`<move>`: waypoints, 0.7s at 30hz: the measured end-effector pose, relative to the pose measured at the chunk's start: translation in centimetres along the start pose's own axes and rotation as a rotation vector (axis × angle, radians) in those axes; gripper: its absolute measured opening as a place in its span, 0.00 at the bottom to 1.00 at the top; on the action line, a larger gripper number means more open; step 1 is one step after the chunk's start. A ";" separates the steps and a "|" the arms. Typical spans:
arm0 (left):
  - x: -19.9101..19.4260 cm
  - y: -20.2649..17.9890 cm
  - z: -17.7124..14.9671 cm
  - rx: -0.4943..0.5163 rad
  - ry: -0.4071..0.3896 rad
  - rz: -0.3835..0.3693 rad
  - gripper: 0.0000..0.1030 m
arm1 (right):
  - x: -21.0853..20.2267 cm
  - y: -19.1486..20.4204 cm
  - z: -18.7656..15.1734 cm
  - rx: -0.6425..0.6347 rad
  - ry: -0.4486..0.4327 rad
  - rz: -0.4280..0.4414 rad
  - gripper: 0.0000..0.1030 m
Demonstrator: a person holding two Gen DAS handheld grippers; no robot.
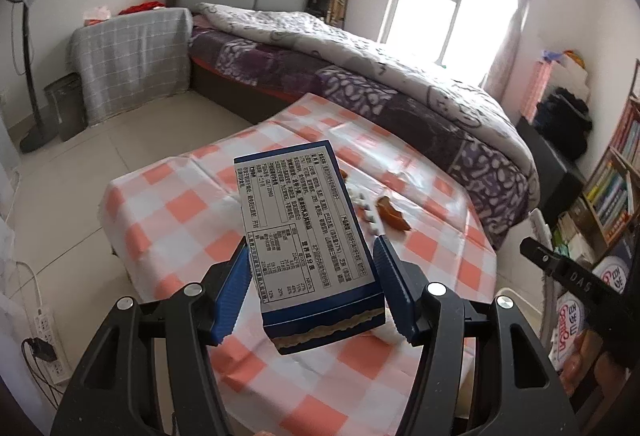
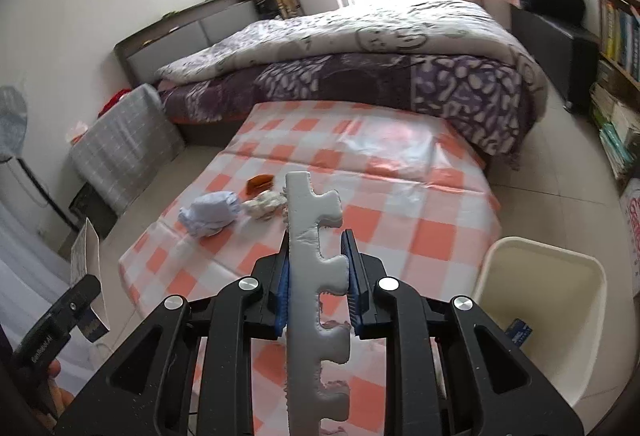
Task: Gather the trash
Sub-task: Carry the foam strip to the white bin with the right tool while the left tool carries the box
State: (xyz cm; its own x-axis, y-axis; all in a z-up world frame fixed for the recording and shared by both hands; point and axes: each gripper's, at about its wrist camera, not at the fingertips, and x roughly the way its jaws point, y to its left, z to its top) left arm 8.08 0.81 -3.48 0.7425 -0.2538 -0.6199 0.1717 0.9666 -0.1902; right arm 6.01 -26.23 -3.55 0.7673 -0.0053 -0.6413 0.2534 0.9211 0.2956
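- Left gripper clamped the blue box — shallow hold, could slip.
- Right gripper pinched the grey foam strip — floppy, might miss the white bin.

I see the table w/ orange-white check cloth; on it a crumpled pale-blue wad, beige scrap beside it, brown peel just behind.
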 end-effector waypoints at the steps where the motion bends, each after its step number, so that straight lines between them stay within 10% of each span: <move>1: 0.1 -0.6 -0.1 0.009 0.001 -0.004 0.58 | -0.3 -0.7 0.1 0.010 -0.008 -0.007 0.21; 21: 2.1 -11.9 -3.8 0.207 0.076 -0.131 0.58 | -3.3 -13.9 0.6 0.298 0.006 -0.191 0.24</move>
State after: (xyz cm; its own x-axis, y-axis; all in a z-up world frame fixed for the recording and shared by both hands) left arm 5.12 -11.38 -5.46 0.6560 -0.3715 -0.6569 0.3980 0.9099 -0.1171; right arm 0.27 -39.28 -5.09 0.6863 -0.1634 -0.7088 0.5534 0.7497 0.3629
